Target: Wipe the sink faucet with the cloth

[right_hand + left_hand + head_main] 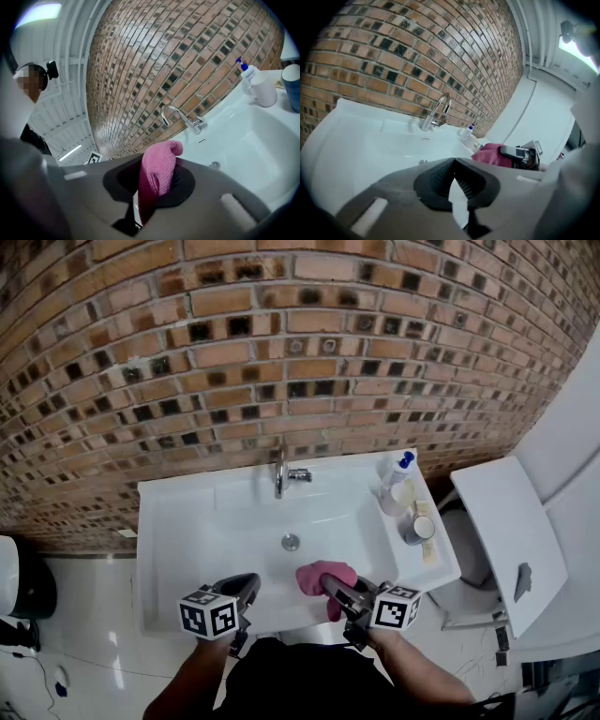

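Observation:
A chrome faucet (281, 474) stands at the back of the white sink (187, 521), against the brick wall. It also shows in the left gripper view as the faucet (436, 112) and in the right gripper view as the faucet (180, 118). My right gripper (332, 585) hovers over the sink's front edge, shut on a pink cloth (323, 576). The cloth (158, 171) bulges up out of the right gripper (157, 180). My left gripper (249, 581) is beside it at the front edge, shut with nothing in it. The left gripper (453, 162) sees the cloth (490, 153) to its right.
A drain (291, 542) lies in the middle of the basin. On the right ledge are a soap bottle (398, 472), a white cup (394, 498) and a small cup (418, 529). A toilet (502, 531) stands to the right of the sink.

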`<action>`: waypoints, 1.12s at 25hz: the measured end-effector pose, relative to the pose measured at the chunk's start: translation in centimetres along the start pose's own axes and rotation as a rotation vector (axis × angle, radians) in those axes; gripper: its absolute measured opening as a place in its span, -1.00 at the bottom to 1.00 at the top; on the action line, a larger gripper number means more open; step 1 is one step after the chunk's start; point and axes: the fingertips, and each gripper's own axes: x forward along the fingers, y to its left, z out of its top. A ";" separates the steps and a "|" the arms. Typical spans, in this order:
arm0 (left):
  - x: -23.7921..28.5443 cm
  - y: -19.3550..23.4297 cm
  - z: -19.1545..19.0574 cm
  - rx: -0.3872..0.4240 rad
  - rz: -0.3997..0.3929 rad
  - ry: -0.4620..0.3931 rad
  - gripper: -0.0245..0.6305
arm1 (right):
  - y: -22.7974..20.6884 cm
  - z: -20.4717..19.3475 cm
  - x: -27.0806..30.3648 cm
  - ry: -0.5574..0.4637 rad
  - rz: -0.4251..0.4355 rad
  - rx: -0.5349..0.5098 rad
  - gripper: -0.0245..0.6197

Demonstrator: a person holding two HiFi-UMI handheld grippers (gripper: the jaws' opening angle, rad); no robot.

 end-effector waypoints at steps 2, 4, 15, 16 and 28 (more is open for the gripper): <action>0.3 0.9 0.9 0.011 -0.016 0.011 -0.91 | -0.3 0.5 1.2 -0.013 -0.011 -0.004 -0.78; 0.6 1.6 1.8 0.024 -0.035 0.020 -0.91 | -0.5 0.8 2.3 -0.027 -0.021 -0.006 -0.78; 2.3 4.3 2.8 0.046 -0.125 0.105 -0.91 | -1.4 0.4 4.8 -0.078 -0.116 0.022 -0.78; 2.7 4.6 2.8 0.048 -0.126 0.110 -0.91 | -1.8 0.7 4.8 -0.083 -0.124 0.026 -0.78; 5.7 6.3 1.8 -0.038 -0.056 0.104 -0.91 | -10.2 7.1 7.5 -0.135 -0.186 0.080 -0.78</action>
